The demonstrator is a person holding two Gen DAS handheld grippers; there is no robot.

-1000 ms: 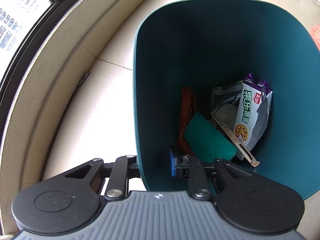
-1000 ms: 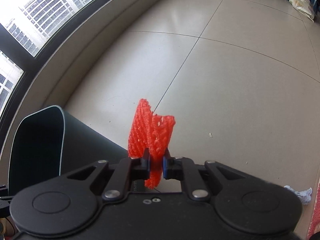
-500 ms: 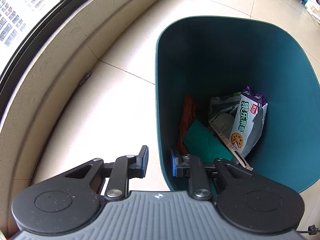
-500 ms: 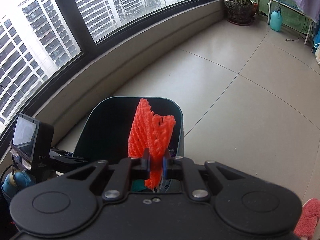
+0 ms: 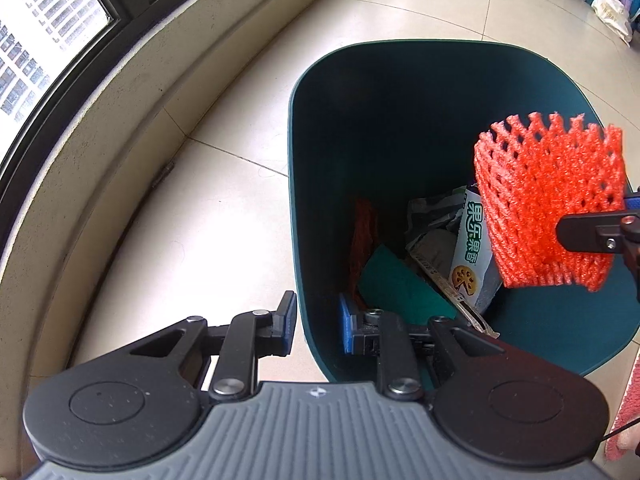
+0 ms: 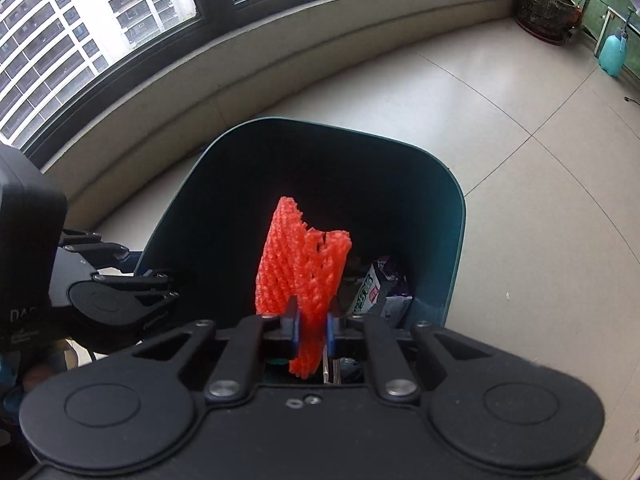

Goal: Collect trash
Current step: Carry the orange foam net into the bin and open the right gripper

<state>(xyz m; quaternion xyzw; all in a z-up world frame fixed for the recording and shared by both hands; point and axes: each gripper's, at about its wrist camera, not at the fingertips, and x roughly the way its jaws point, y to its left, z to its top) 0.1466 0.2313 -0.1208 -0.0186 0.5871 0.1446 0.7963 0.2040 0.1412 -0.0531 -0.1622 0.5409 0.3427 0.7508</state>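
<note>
Jaws pinch foam net (image 6: 304, 264) (above bin (image 6: 456, 216)).

Tiled floor (image 6: 500, 128), curved window (image 6: 120, 12).

The right gripper (image 6: 311, 330) was clamped on an orange foam net (image 6: 304, 268), which stood up between its blue pads above the open mouth of a dark teal bin (image 6: 454, 240). Inside the bin lay a snack packet (image 6: 366, 290) among crumpled wrappers. The left gripper (image 6: 160, 280) reached to the bin's near left rim. A potted plant (image 6: 546, 6) stood far off by the window.
</note>
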